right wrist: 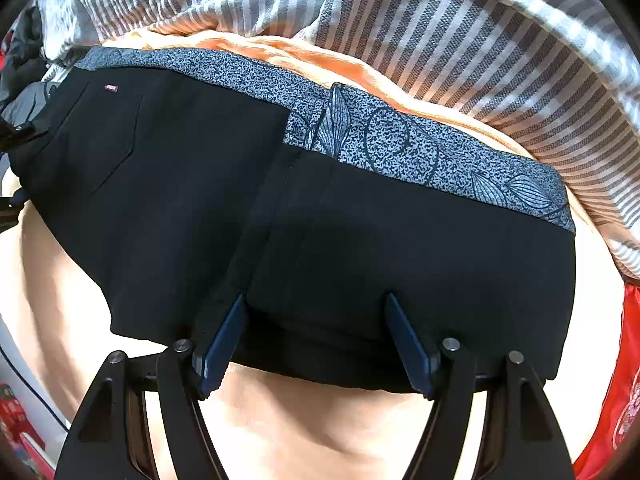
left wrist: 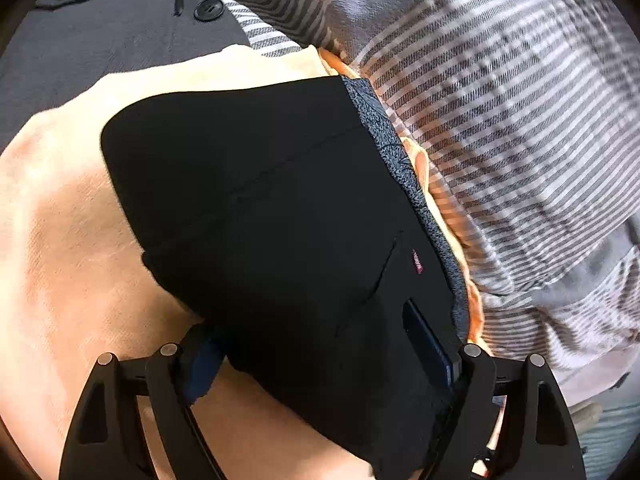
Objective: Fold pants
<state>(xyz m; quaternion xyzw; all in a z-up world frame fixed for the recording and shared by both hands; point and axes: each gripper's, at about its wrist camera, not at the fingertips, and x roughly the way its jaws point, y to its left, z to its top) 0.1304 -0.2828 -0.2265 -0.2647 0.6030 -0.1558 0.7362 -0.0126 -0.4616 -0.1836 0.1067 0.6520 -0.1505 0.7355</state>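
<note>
Black pants (left wrist: 272,208) with a blue-grey patterned waistband (left wrist: 384,136) lie folded into a compact stack on a cream blanket (left wrist: 64,216). My left gripper (left wrist: 320,344) is open, its blue pads (left wrist: 430,344) spread on either side of the stack's near corner. In the right wrist view the pants (right wrist: 360,248) fill the middle, the waistband (right wrist: 400,140) along the far edge. My right gripper (right wrist: 316,332) is open, its pads (right wrist: 222,344) resting at the stack's near folded edge, gripping nothing.
A grey-and-white striped blanket (left wrist: 500,100) is bunched to the right and behind, with orange cloth (right wrist: 320,60) under it. A dark grey buttoned garment (left wrist: 120,24) lies at the far left. Red fabric (right wrist: 616,380) sits at the right edge.
</note>
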